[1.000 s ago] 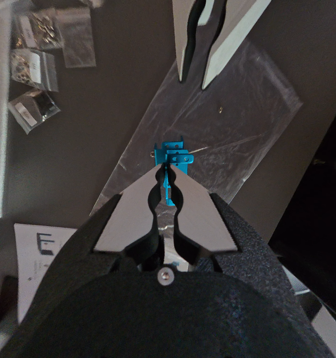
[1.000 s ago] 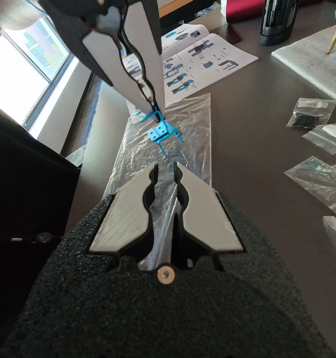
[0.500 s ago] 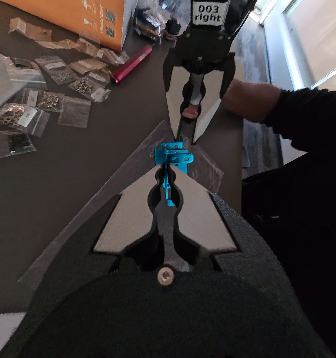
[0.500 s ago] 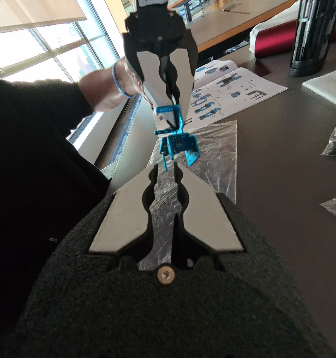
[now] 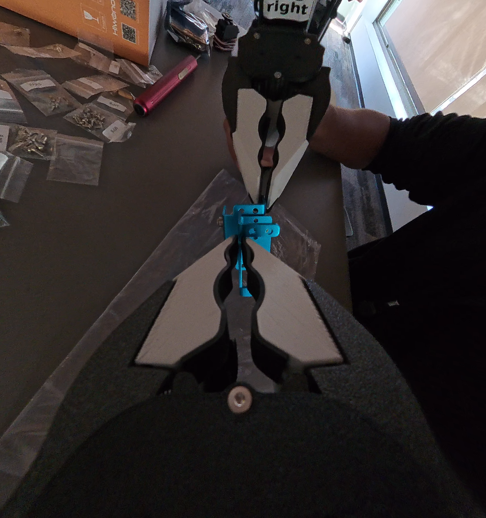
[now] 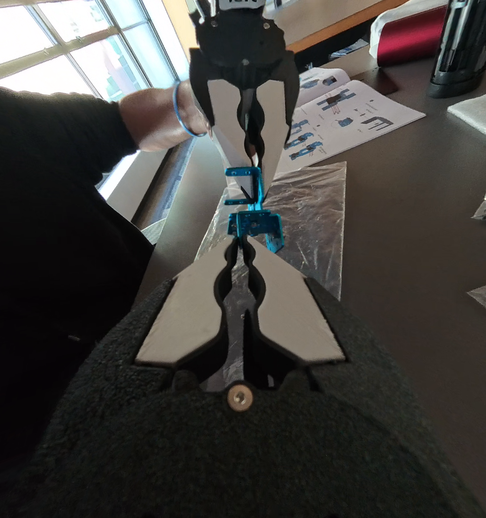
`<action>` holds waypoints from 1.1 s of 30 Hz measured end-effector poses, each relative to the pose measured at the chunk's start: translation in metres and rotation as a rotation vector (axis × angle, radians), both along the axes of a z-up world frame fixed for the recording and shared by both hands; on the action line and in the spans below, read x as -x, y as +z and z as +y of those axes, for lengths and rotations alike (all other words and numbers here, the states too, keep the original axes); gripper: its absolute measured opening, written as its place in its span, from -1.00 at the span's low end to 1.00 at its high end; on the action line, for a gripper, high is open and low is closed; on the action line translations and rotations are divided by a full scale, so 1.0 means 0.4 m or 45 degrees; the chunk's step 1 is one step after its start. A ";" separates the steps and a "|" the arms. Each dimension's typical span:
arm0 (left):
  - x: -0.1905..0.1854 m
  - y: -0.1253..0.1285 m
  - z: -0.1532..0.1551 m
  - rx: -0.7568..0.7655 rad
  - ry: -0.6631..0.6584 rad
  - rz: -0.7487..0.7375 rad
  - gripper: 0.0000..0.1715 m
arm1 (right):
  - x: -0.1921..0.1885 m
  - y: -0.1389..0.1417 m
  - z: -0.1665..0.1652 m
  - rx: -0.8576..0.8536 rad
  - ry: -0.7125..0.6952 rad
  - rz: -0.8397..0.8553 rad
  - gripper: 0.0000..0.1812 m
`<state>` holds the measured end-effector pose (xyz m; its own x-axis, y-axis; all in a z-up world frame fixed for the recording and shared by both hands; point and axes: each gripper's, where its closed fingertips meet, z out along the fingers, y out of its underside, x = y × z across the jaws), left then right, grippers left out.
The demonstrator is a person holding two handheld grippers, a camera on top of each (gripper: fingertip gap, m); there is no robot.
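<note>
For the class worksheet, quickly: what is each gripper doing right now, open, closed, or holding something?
Left gripper: closed on the blue metal bracket assembly.
Right gripper: fingers nearly together at the far end of the same assembly; a firm grip cannot be told.

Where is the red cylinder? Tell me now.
In the left wrist view the red cylinder lies upper left, just right of the orange box and above the screw bags.

A blue metal bracket assembly (image 5: 247,227), perforated with small holes, hangs above a clear plastic bag (image 6: 300,207), pinched between both hand-held grippers at frame centre.
</note>
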<state>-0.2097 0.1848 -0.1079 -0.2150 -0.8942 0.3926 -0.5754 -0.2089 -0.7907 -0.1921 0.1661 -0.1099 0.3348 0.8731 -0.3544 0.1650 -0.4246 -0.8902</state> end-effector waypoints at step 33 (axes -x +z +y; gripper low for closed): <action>0.098 -0.137 0.010 -0.266 -0.164 0.081 -0.97 | 0.087 -0.085 0.005 -0.185 0.070 -0.402 -0.98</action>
